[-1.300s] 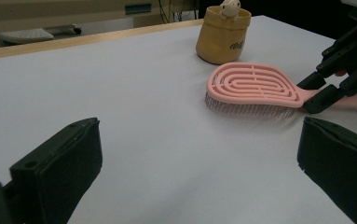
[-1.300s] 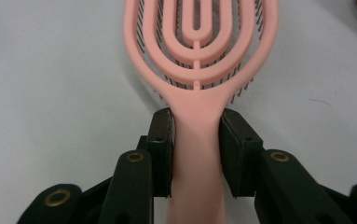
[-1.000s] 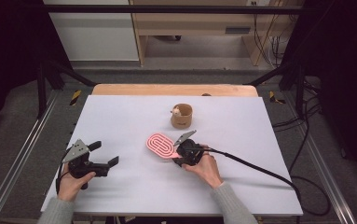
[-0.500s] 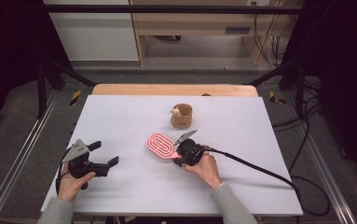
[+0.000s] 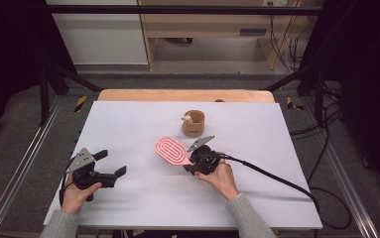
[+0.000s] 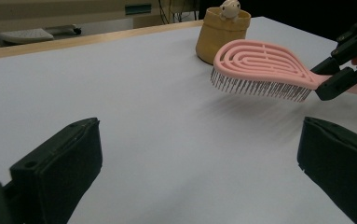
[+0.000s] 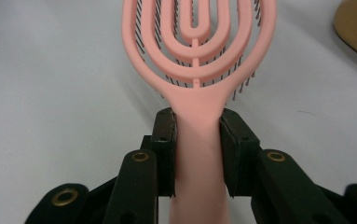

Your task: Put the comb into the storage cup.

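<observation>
My right gripper is shut on the handle of a pink hairbrush in the middle of the white table. In the right gripper view both pads press the handle's sides, and the looped brush head points away from the gripper. The left gripper view shows the brush held a little above the table, bristles down, its shadow beneath. My left gripper rests at the front left. Its jaws stand wide apart around nothing.
A tan cup with a small pale toy figure in it stands just behind the brush. The right gripper's black cable trails over the table to the right. A wooden strip edges the far side.
</observation>
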`<act>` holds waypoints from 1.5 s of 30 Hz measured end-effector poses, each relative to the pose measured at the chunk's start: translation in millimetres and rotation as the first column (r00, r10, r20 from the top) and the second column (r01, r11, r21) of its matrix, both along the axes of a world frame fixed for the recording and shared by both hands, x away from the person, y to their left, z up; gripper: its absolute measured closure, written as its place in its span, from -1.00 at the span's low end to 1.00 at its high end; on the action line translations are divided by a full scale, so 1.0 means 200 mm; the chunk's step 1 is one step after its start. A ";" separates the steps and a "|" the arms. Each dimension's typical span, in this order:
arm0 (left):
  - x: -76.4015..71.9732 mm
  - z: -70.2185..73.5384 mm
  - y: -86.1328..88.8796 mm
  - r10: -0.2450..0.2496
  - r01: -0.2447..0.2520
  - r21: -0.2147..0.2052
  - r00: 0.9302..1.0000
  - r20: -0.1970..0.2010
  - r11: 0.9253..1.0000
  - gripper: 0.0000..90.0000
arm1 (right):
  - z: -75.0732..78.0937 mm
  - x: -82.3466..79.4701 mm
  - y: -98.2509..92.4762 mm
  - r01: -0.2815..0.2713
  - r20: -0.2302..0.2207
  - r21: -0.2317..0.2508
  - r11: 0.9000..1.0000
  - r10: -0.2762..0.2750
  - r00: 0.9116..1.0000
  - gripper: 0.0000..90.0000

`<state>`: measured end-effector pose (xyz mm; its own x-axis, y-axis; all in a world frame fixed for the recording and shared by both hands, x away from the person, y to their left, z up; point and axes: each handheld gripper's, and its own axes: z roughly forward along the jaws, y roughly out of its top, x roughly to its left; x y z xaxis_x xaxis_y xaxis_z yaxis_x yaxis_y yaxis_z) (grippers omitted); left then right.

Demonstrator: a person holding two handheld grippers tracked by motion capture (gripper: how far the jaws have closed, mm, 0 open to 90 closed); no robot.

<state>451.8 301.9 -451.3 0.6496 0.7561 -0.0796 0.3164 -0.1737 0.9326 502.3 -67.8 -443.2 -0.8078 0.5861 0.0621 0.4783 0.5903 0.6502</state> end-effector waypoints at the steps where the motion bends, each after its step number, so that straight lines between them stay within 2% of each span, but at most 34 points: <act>1: 0.00 0.00 0.00 0.000 0.000 -0.001 1.000 -0.001 1.000 -1.00 | 0.00 0.00 0.00 0.000 0.000 0.000 1.000 0.000 1.000 0.55; 25: -0.02 0.03 -0.03 -0.006 0.006 -0.030 1.000 0.005 1.000 -1.00 | 0.11 -0.04 -0.04 -0.021 0.061 0.079 0.997 0.016 0.998 0.55; 32: -0.03 0.05 -0.05 -0.012 0.012 -0.036 1.000 0.012 0.999 -1.00 | 0.14 -0.05 -0.06 -0.023 0.088 0.106 0.994 0.014 0.996 0.55; 45: -0.04 0.09 -0.11 -0.003 0.003 -0.072 1.000 0.004 0.997 -1.00 | 0.18 -0.08 -0.08 -0.030 0.143 0.153 0.988 0.007 0.990 0.55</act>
